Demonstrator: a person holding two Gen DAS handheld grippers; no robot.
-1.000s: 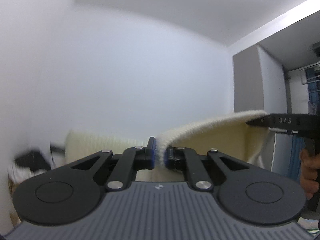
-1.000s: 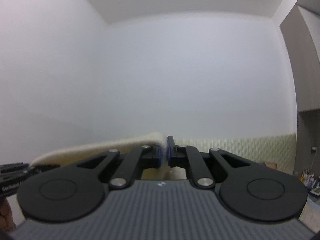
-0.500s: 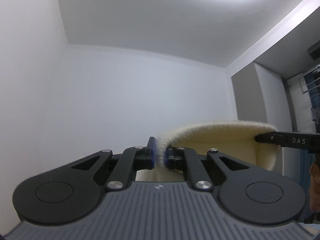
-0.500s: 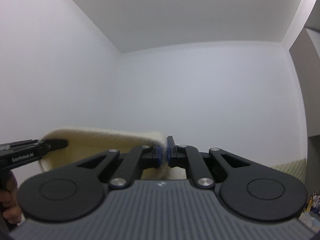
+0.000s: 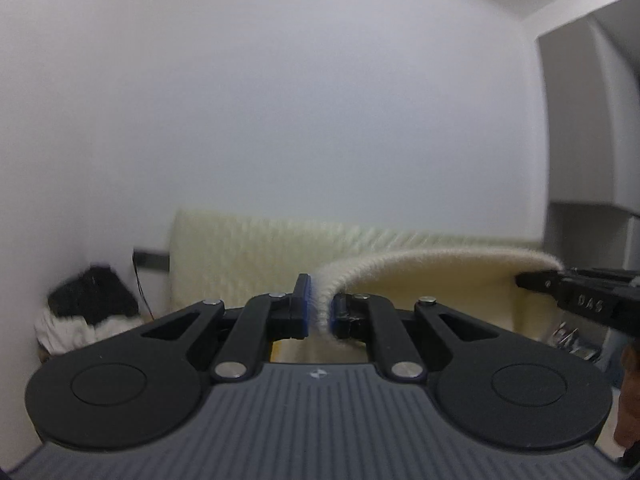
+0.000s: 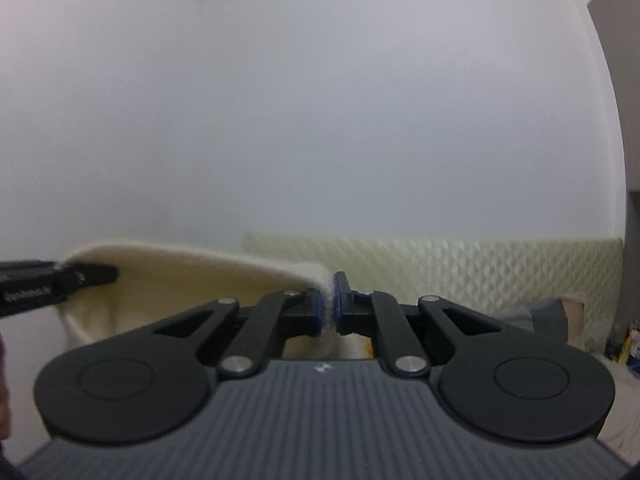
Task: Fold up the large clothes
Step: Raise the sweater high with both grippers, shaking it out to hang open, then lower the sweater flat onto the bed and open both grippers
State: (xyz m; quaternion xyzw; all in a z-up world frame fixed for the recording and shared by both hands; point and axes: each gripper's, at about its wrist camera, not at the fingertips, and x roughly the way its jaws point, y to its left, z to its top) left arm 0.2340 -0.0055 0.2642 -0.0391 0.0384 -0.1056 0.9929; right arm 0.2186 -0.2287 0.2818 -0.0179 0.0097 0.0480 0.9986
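A cream fleece garment [image 5: 432, 280] hangs in the air, stretched between both grippers. My left gripper [image 5: 321, 312] is shut on one end of its upper edge. My right gripper [image 6: 329, 307] is shut on the other end of the garment [image 6: 192, 280]. In the left wrist view the right gripper [image 5: 560, 286] shows at the far right, holding the cloth. In the right wrist view the left gripper [image 6: 76, 278] shows at the far left. The lower part of the garment is hidden behind the gripper bodies.
A cream quilted headboard [image 5: 248, 260] runs along the white wall, also in the right wrist view [image 6: 460, 268]. A black and white pile [image 5: 86, 312] lies at the left. A grey wardrobe [image 5: 588, 120] stands at the right. Small items [image 6: 624, 344] sit at the far right.
Both grippers have tilted back down from the ceiling, so the headboard and the room's lower part are in view again. The garment stays stretched between the shut grippers.
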